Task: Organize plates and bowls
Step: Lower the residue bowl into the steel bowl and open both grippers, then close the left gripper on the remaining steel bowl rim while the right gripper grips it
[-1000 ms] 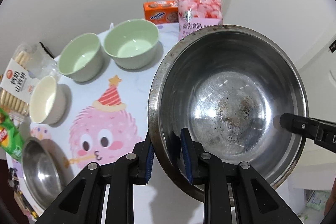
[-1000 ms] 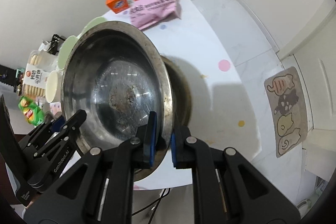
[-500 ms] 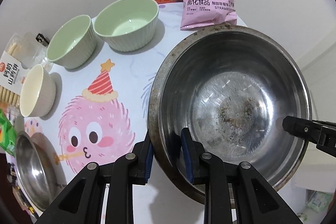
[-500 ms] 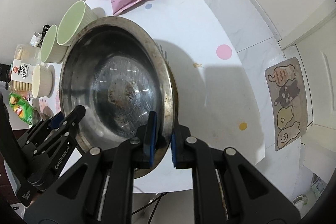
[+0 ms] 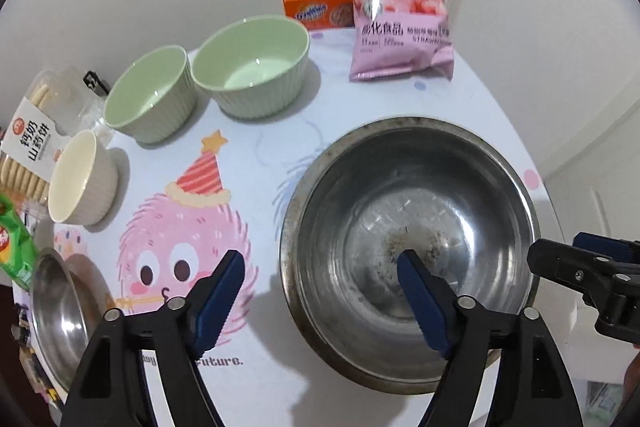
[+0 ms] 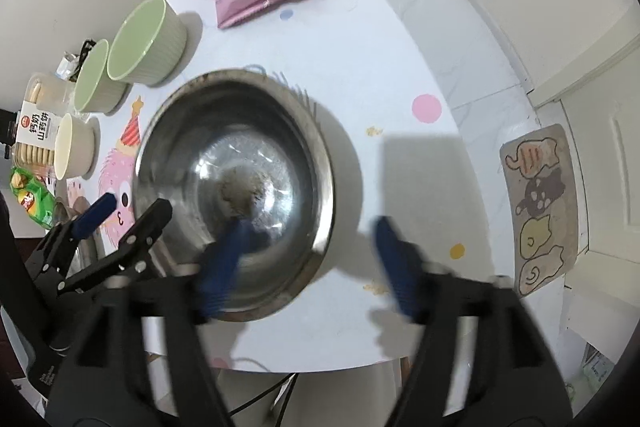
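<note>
A large steel bowl (image 5: 412, 227) with a stained bottom rests on the round white table (image 5: 256, 359); it also shows in the right wrist view (image 6: 240, 167). My left gripper (image 5: 324, 291) is open, its jaws straddling the bowl's near left rim without touching it. My right gripper (image 6: 308, 263) is open and blurred, its jaws astride the bowl's near right rim. Two green ribbed bowls (image 5: 252, 67) (image 5: 150, 93) and a cream bowl (image 5: 78, 179) stand at the back left. A smaller steel bowl (image 5: 56, 311) sits at the left edge.
A pink snack bag (image 5: 400, 19) and an orange box (image 5: 316, 7) lie at the table's far side. Biscuit packs (image 5: 30, 143) and a green chip bag (image 5: 14, 247) are at the left. The table edge and floor with a cat mat (image 6: 540, 203) lie to the right.
Both grippers have opened and let go of the large steel bowl, which now sits lower, on the table. Both grippers have drawn back a little.
</note>
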Demonstrator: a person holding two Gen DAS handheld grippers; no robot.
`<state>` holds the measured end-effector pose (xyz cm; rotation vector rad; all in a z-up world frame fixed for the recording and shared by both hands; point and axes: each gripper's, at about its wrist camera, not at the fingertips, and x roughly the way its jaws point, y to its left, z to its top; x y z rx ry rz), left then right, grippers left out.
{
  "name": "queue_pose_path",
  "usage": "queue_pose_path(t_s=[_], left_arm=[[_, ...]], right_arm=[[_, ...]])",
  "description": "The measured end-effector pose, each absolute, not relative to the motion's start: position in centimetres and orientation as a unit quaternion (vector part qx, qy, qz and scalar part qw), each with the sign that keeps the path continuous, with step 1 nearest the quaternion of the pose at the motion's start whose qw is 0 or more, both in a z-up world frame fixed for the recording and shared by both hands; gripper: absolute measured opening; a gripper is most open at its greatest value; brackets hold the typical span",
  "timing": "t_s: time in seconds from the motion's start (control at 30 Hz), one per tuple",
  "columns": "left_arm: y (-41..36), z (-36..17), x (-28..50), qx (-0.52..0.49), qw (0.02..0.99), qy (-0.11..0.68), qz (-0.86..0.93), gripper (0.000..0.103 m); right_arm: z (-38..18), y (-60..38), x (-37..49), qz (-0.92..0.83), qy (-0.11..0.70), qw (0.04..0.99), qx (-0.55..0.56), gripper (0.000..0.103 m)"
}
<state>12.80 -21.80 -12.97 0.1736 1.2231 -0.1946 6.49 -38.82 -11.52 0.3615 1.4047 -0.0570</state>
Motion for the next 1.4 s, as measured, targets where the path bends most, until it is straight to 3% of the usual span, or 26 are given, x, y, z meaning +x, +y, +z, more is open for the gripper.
queue_pose_path(t_s=[0.17, 0.23, 0.77, 0.93, 1.13, 1.4], left_arm=[[-21.6, -12.6, 12.9, 0.067, 0.802, 0.585, -0.103, 0.094], [-21.4, -12.3, 12.6, 0.068, 0.806, 0.580, -0.098, 0.101], [-14.0, -9.4, 9.6, 0.040, 0.834, 0.549, -0.044, 0.103], [-8.4, -8.6, 8.6, -0.057, 0.830, 0.546, -0.099, 0.103], [-1.4, -8.1, 7.2, -0.047, 0.832, 0.553, 0.023, 0.103], [11.0, -7.8, 4.1, -0.134, 0.816, 0.532, 0.184, 0.103]], right_arm=[[-10.9, -38.9, 6.3, -0.030, 0.632, 0.756, 0.166, 0.103], [-10.6, -38.8, 6.2, -0.034, 0.627, 0.761, 0.163, 0.103], [-8.9, -33.7, 5.9, 0.002, 0.610, 0.779, 0.146, 0.103], [-8.4, -28.9, 6.4, 0.052, 0.598, 0.788, 0.138, 0.103], [-8.2, -21.1, 7.4, 0.118, 0.597, 0.789, 0.087, 0.103], [-7.7, -12.2, 7.0, 0.187, 0.567, 0.800, 0.057, 0.103]])
